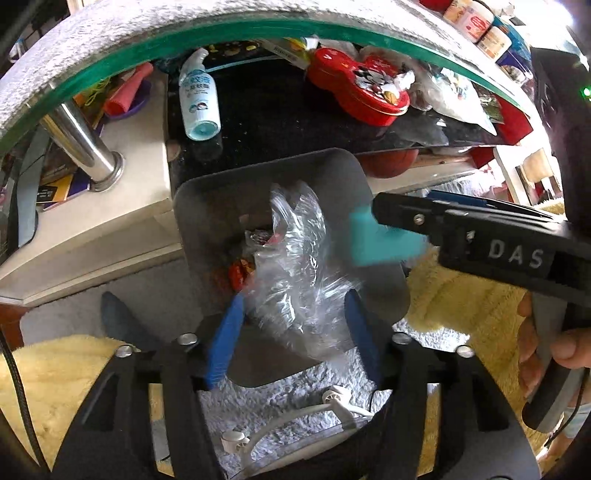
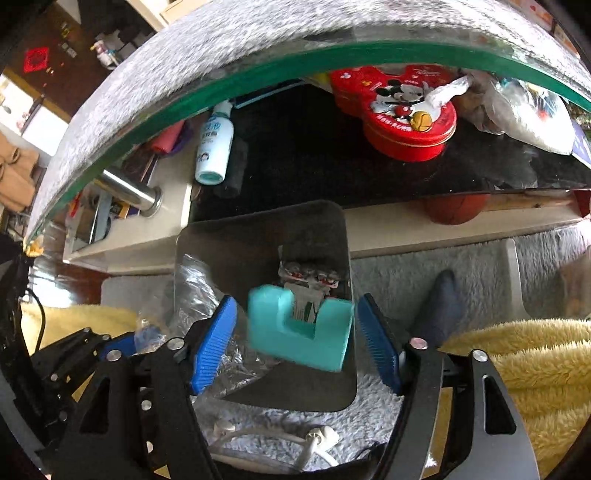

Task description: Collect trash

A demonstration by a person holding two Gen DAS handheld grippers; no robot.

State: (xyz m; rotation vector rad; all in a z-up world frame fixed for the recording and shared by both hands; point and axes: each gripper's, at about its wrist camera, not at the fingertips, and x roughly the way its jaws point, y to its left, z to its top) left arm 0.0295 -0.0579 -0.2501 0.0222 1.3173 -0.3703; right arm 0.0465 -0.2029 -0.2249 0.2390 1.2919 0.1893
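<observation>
A grey bin (image 1: pixel 207 192) with a rounded square mouth stands on the rug below both grippers. My left gripper (image 1: pixel 295 332) points down over it, open, with a crumpled clear plastic bag (image 1: pixel 295 273) loose between its blue pads and hanging into the bin. My right gripper (image 2: pixel 297 343) is open too. A teal U-shaped block (image 2: pixel 299 328) sits blurred between its pads, a small gap on each side. From the left wrist view, that block (image 1: pixel 373 240) shows at the right gripper's tips above the bin's right rim. Red and grey wrappers (image 2: pixel 310 277) lie at the bottom of the bin (image 2: pixel 258 214).
A glass tabletop with a green edge (image 1: pixel 258 26) arches above a dark shelf holding a spray bottle (image 1: pixel 199 99) and a red cartoon tin (image 1: pixel 362 88). Yellow fluffy blankets (image 2: pixel 524 354) flank the bin. A white cable (image 2: pixel 310 439) lies on the grey rug, and a socked foot (image 2: pixel 443 306) rests nearby.
</observation>
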